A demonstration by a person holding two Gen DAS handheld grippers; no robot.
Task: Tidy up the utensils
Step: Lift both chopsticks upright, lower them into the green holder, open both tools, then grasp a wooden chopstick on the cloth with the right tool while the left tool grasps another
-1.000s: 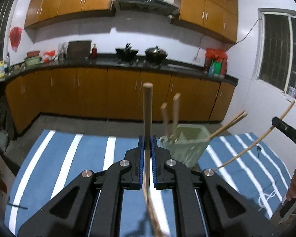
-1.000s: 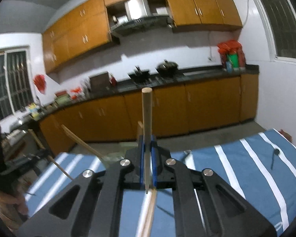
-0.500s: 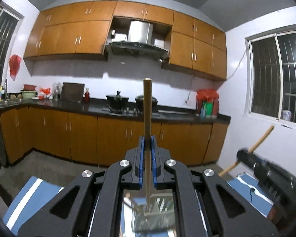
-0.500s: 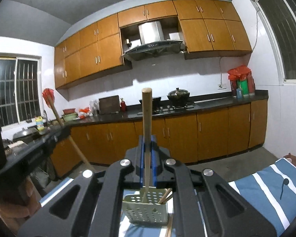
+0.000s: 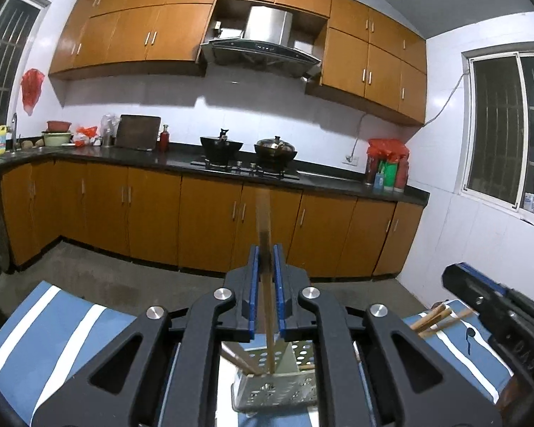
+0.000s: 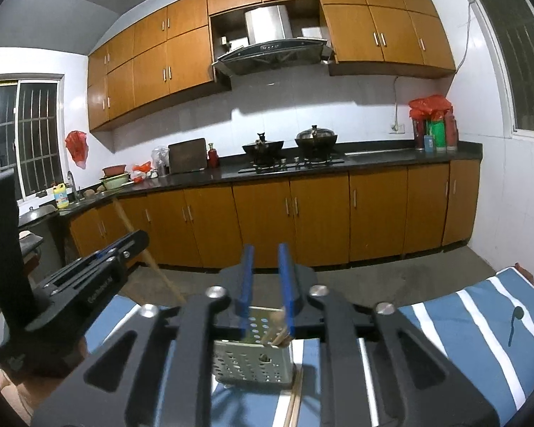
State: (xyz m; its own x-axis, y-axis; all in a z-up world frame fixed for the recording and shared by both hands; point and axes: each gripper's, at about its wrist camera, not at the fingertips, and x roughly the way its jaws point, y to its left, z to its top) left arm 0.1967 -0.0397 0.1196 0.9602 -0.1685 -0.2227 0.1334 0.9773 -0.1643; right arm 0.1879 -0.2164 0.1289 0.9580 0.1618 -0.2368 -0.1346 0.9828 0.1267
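A pale green perforated utensil holder (image 5: 277,388) stands on the blue striped cloth, also in the right wrist view (image 6: 252,359). My left gripper (image 5: 266,259) has its pads slightly parted around a blurred wooden chopstick (image 5: 265,284) that points down into the holder. My right gripper (image 6: 266,259) is open and empty just above the holder, where several chopstick ends (image 6: 277,331) stick out. More chopsticks (image 5: 434,318) lie on the cloth at right. The left gripper also shows in the right wrist view (image 6: 89,277).
The table carries a blue cloth with white stripes (image 5: 53,323). A chopstick (image 6: 293,405) lies on the cloth beside the holder. Kitchen cabinets and a dark counter (image 5: 231,167) stand behind, across a grey floor. The right gripper's body (image 5: 498,306) is at the right edge.
My right gripper has opened and its chopstick has dropped into the holder. The left gripper's pads have parted a little and its chopstick has slid down into the holder.
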